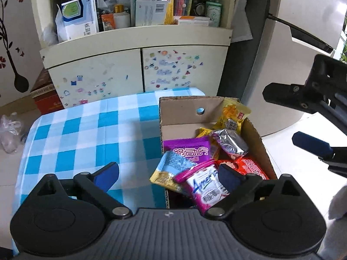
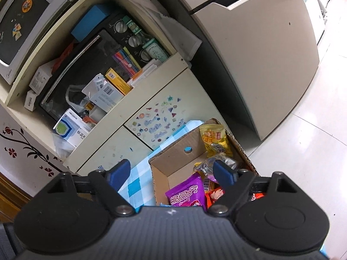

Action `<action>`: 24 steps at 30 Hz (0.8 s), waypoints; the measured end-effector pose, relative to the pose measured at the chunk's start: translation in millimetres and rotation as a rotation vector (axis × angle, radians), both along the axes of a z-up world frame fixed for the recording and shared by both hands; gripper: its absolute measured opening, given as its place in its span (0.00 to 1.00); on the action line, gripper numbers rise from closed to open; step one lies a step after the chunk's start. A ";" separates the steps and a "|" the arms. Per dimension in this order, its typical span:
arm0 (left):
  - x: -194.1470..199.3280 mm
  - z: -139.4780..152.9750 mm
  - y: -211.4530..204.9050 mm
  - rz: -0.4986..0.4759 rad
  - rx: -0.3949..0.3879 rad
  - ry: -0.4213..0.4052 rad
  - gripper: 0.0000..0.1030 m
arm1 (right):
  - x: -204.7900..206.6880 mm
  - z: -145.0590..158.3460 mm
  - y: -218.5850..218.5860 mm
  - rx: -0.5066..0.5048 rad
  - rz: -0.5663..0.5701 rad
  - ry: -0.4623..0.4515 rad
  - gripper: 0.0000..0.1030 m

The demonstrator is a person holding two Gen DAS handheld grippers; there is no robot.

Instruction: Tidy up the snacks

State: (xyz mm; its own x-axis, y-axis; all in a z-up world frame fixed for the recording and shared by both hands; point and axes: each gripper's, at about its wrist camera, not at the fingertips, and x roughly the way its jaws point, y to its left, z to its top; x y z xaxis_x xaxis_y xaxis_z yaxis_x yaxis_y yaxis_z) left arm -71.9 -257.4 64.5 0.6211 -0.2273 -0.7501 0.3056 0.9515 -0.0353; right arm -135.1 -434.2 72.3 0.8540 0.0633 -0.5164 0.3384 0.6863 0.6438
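Corrugated cardboard box [image 1: 184, 112] on blue-white checked tablecloth [image 1: 86, 130], round hole in wall. Glossy crinkled snack packets inside: purple packet [image 1: 190, 149], yellow packet [image 1: 235, 113], silver foil packet [image 1: 229, 143], red packet [image 1: 252, 166], pink-white pouch [image 1: 203, 184]; blue-gold wrapper [image 1: 171, 169] tilted over box rim. Left gripper [image 1: 169, 175] jaws wide, empty, blue pads. Right gripper [image 2: 171, 173] jaws wide, empty, above box.

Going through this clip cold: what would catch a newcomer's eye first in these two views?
First, the cardboard box at the right side of the blue-and-white checkered tablecloth, heaped with bright snack packets: a purple packet in the middle and a yellow packet leaning in the far corner. Both the left gripper and the right gripper hang open and empty above it.
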 end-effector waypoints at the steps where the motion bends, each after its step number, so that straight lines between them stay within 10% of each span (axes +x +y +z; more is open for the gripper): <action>1: -0.7 0.2 1.5 -0.001 -0.003 0.003 0.97 | -0.2 0.3 0.8 -0.003 0.004 0.002 0.82; 24: -14.4 2.0 36.0 0.060 0.017 0.050 1.00 | -2.7 6.4 20.7 -0.137 0.033 0.073 0.85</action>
